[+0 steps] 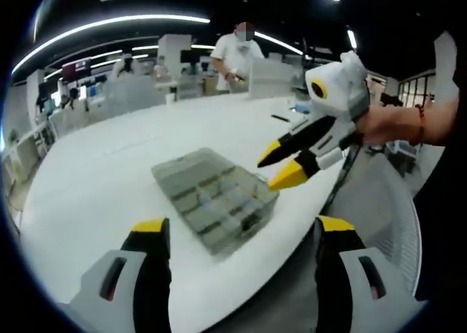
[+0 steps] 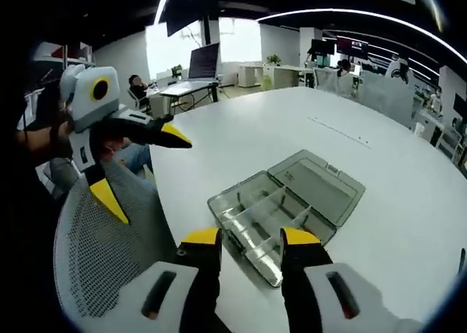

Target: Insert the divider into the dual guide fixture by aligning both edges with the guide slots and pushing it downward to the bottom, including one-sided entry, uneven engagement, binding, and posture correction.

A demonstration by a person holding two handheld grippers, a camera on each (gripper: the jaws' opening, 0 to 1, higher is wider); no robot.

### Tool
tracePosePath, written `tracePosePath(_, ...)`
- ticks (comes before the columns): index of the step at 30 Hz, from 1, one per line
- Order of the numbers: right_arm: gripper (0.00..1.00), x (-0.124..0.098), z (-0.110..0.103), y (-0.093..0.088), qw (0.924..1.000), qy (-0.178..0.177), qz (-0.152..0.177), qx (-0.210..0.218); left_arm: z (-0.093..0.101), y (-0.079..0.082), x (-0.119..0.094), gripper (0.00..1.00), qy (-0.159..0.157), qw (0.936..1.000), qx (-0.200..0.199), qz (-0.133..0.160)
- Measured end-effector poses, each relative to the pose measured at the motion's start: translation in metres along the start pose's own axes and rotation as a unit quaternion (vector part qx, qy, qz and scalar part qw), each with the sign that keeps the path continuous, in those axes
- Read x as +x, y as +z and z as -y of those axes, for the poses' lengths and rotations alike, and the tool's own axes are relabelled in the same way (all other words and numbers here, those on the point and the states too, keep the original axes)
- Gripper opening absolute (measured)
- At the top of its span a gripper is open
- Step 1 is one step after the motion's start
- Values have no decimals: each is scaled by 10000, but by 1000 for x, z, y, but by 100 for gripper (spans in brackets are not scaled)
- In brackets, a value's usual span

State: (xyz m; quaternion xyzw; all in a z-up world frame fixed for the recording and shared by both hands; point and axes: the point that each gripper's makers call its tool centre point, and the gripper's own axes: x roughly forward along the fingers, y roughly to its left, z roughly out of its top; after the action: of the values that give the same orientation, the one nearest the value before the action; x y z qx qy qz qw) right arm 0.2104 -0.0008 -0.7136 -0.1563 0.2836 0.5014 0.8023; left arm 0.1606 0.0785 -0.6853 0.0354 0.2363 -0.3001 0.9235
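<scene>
A clear plastic compartment box (image 2: pixel 284 209) lies open near the edge of a white bench (image 2: pixel 365 121), its lid folded flat beside the tray and several dividers already standing in the slots between its walls. This box looks to be the dual guide fixture of the task.

In the right gripper view, the right tool (image 2: pixel 252 238) hovers just over the near end of the tray with its yellow-tipped jaws spread and nothing between them; the left tool (image 2: pixel 139 165) hangs off to the side above a mesh office chair (image 2: pixel 102 260), its jaws wide apart and likewise empty. In the left gripper view, the left tool (image 1: pixel 244 227) is released, the box (image 1: pixel 215 198) lying ahead of it on the bench (image 1: pixel 95 172), while the right tool (image 1: pixel 284 165) hangs above the box's far corner.

Neither tool holds a loose divider, so the insertion appears not yet begun: picking up a divider, aligning both edges and pressing it down all seem to remain. A person (image 1: pixel 235 55) stands at a desk in the background.
</scene>
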Motion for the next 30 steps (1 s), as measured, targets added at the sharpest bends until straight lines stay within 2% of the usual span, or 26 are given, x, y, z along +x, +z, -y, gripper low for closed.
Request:
tracePosePath(8, 38, -28, -1, 1, 9991, -296, 268, 112, 0, 2, -6, 81, -125, 9998, 136, 44)
tracePosePath(18, 49, -55, 11, -2, 9952, -678, 599, 376, -2, 7, -15, 85, -149, 9997, 44, 203)
tracePosePath(25, 64, -70, 9, -9, 9949, -709, 614, 364, -10, 5, -34, 89, -75, 9996, -11, 258)
tracePosePath(30, 75, -77, 8, -16, 9952, -681, 619, 325, -12, 4, -43, 93, -18, 9990, -204, 386)
